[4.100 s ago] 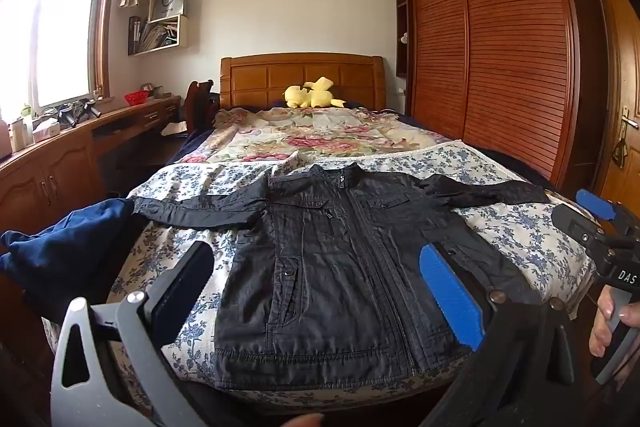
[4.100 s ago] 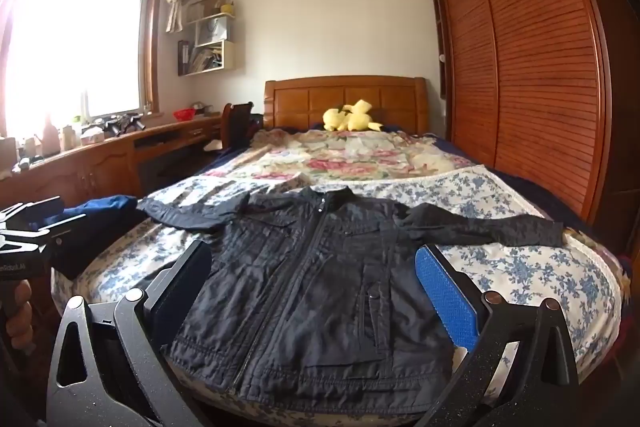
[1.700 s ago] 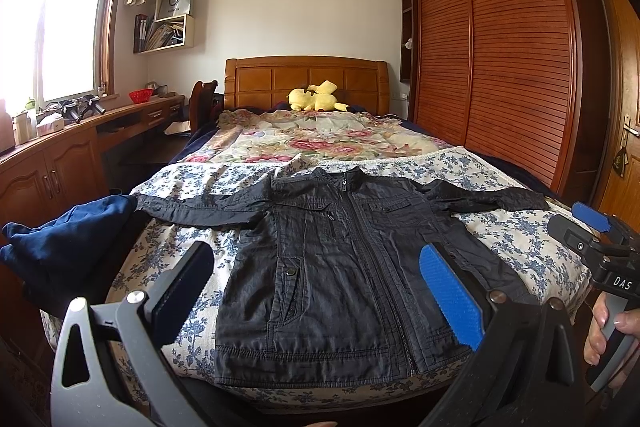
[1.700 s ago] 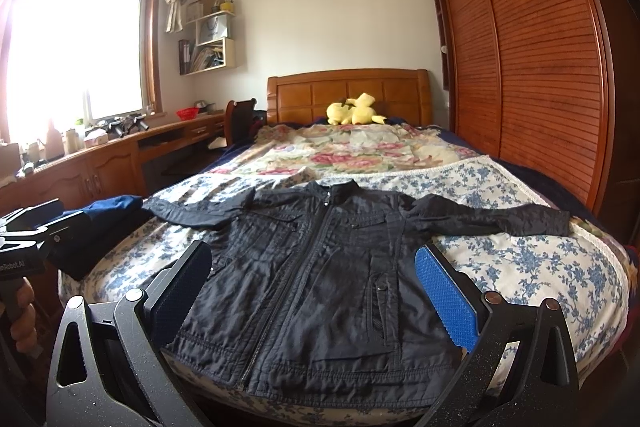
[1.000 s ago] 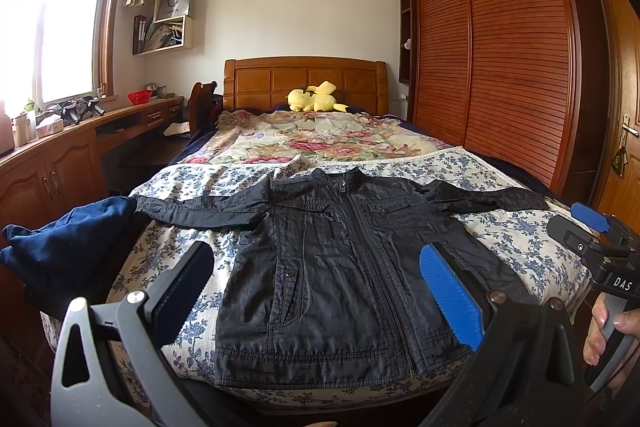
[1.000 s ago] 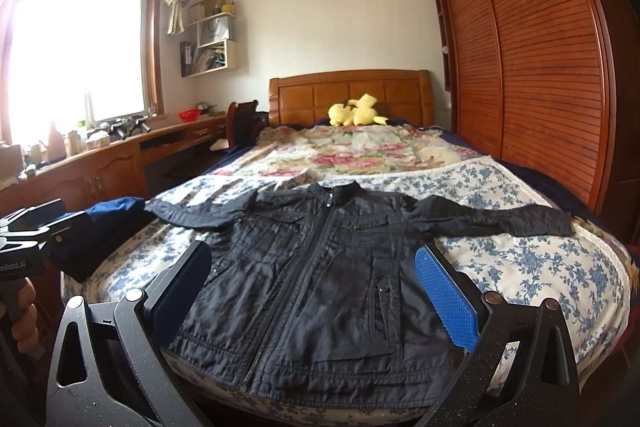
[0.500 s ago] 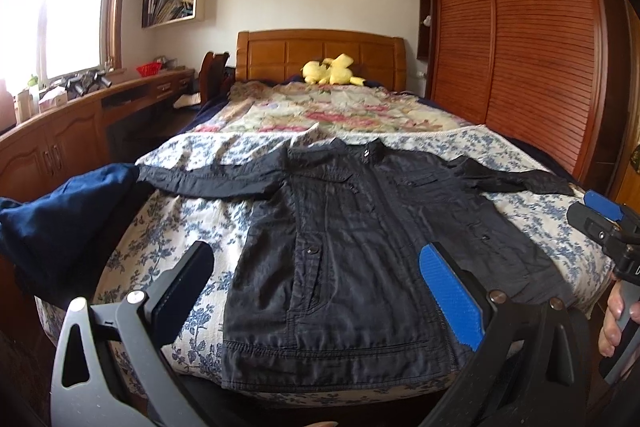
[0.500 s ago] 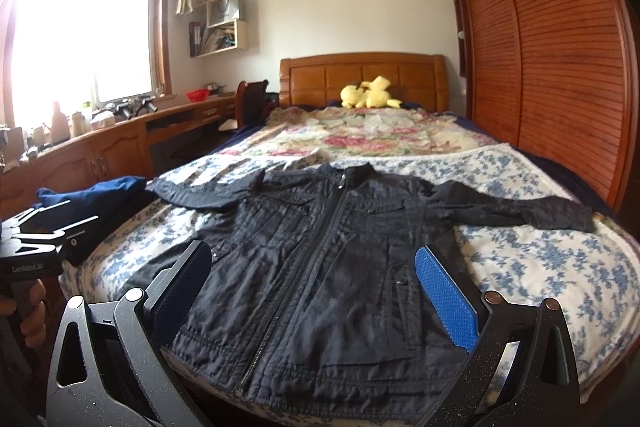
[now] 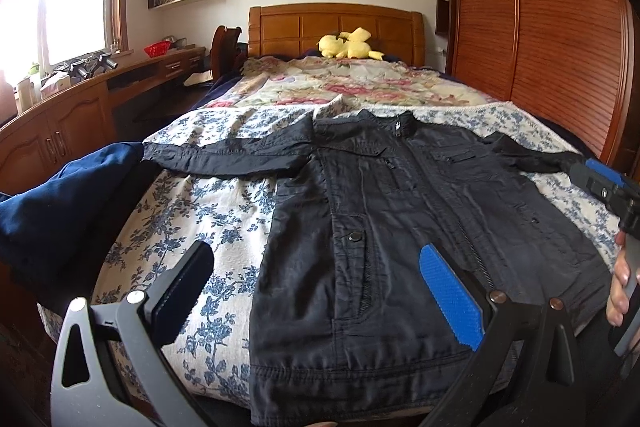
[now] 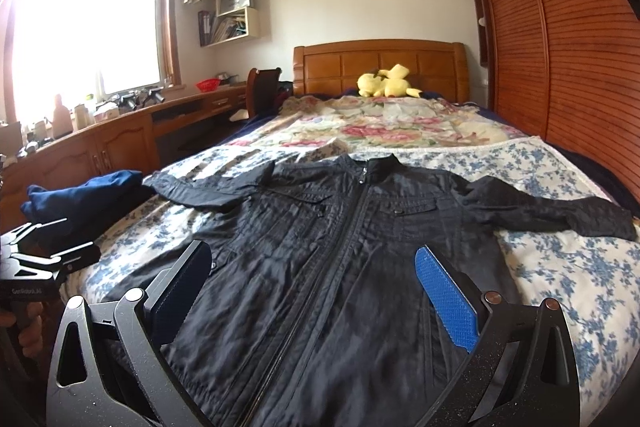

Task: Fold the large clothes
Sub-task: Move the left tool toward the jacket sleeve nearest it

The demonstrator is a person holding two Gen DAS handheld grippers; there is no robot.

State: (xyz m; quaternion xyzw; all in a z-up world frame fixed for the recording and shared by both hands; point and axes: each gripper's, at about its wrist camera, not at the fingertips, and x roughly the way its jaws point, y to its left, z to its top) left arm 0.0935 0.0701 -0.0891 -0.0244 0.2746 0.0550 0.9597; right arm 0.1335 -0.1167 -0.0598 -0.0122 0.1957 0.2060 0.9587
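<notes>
A black zip-front jacket lies flat and face up on the foot of the bed, collar toward the headboard, both sleeves spread sideways. My left gripper hovers open over the jacket's lower left part, nothing between its fingers. In the right wrist view my right gripper is open above the jacket's lower front, empty too. The right gripper also shows at the right edge of the left wrist view, held by a hand. The left gripper shows at the left edge of the right wrist view.
The bed has a blue-flowered white sheet and a floral quilt farther back. A dark blue garment is piled at the bed's left corner. A yellow plush toy sits by the headboard. A wooden desk lines the left, a wardrobe the right.
Both grippers have moved forward and lower toward the jacket, which now fills more of each view. The jacket itself has not moved, and both stay open.
</notes>
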